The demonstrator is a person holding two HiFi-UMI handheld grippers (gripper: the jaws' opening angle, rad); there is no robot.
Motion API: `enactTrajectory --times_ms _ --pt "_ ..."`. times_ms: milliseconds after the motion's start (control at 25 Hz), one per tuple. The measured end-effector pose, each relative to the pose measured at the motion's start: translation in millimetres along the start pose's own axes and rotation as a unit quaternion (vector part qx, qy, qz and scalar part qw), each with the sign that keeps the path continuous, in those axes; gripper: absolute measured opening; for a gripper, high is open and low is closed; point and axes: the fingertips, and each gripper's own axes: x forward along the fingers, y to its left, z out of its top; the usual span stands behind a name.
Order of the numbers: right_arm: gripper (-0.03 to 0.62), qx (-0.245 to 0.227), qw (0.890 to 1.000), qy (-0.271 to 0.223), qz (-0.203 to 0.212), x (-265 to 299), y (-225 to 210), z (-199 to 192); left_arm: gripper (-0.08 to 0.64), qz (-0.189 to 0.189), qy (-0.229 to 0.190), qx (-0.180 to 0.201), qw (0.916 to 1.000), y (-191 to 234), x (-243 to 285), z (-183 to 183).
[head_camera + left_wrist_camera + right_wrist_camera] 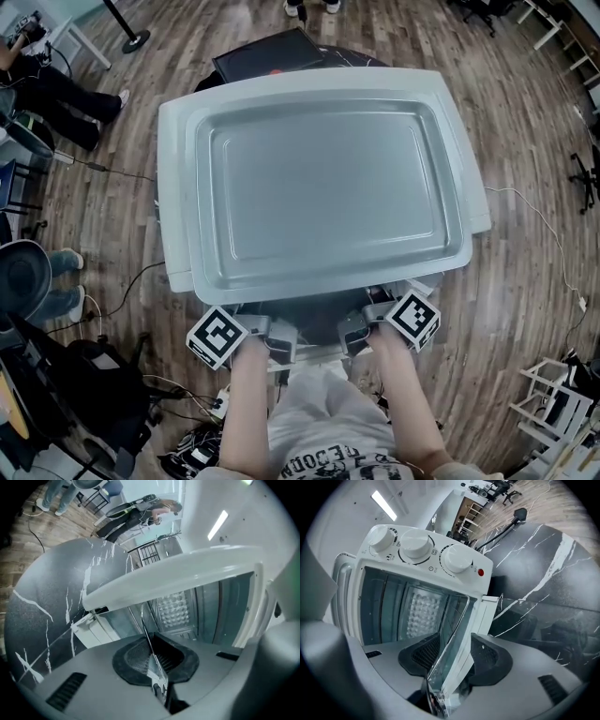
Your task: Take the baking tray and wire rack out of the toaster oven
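Note:
A grey baking tray [328,178] lies on top of the white toaster oven [173,187]. Both grippers sit at the oven's front, and the tray's overhang hides their tips in the head view. My left gripper [281,342] [154,660] is shut on a thin wire of the wire rack [146,625], which runs from the pads into the oven's mouth [187,616]. My right gripper [352,330] [452,656] is open. The rack's rounded wire edge [457,620] and the lowered glass door's white edge [476,630] stand between its pads, and neither pad presses on them.
The oven stands on a round dark marble-patterned table [543,573] [51,602] over a wood floor [525,122]. Three white knobs [415,543] and a red lamp [481,572] sit on its front panel. A seated person's legs [56,281], cables and chairs are at the left.

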Motion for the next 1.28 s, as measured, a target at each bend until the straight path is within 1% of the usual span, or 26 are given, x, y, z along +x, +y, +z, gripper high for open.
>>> enactTrajectory --times_ms 160,280,320,360,400,480,560,640,760,920,1040,1160,1280 --pt "0.175 0.009 1.0 -0.012 -0.009 8.6 -2.5 10.0 0.006 -0.013 0.002 -0.018 0.9998 -3.6 -1.2 -4.7" --pt "0.167 0.005 1.0 -0.024 -0.006 16.5 -0.3 18.4 0.006 -0.017 0.006 -0.031 0.9993 -4.2 -5.5 -8.1" --pt "0.142 0.001 1.0 -0.025 -0.006 18.0 -0.3 20.0 0.006 -0.019 0.007 -0.033 0.9992 -4.9 -6.6 -9.2" --pt "0.075 -0.003 1.0 -0.025 -0.004 19.1 0.0 20.6 0.006 -0.02 0.008 -0.032 0.9993 -5.2 -7.4 -9.9" --pt "0.052 -0.006 1.0 -0.024 -0.002 19.4 0.5 20.3 0.006 -0.02 0.009 -0.028 0.9994 -5.2 -8.0 -10.0" --pt "0.038 -0.017 1.0 -0.023 0.007 18.6 3.1 19.5 0.006 -0.016 0.012 -0.014 0.9997 -4.9 -9.1 -8.8" --pt "0.034 -0.03 0.999 -0.021 0.015 17.9 6.4 19.3 0.006 -0.016 0.015 -0.006 0.9997 -6.5 -9.4 -8.5" --pt "0.032 -0.035 0.999 -0.018 0.012 16.9 5.7 18.9 0.006 -0.018 0.014 -0.01 0.9997 -7.4 -9.5 -9.5" --pt "0.028 -0.034 0.999 -0.012 0.0 12.9 2.8 16.9 0.007 -0.015 0.015 -0.003 0.9998 -6.9 -12.2 -9.7" --pt "0.025 -0.035 0.999 -0.007 0.014 8.8 8.5 15.8 0.008 -0.021 0.013 -0.016 0.9996 -11.9 -16.1 -13.0" --pt "0.025 -0.034 0.999 -0.004 0.013 3.8 7.7 15.2 0.008 -0.017 0.017 -0.008 0.9997 -11.3 -20.4 -16.0" --pt "0.023 -0.033 0.999 -0.002 0.013 -3.9 5.9 13.2 0.009 -0.024 0.016 -0.014 0.9995 -14.7 -25.7 -20.9" --pt "0.023 -0.033 0.999 0.0 0.006 -13.9 2.4 10.2 0.009 -0.021 0.018 -0.001 0.9996 -13.3 -34.3 -24.8"
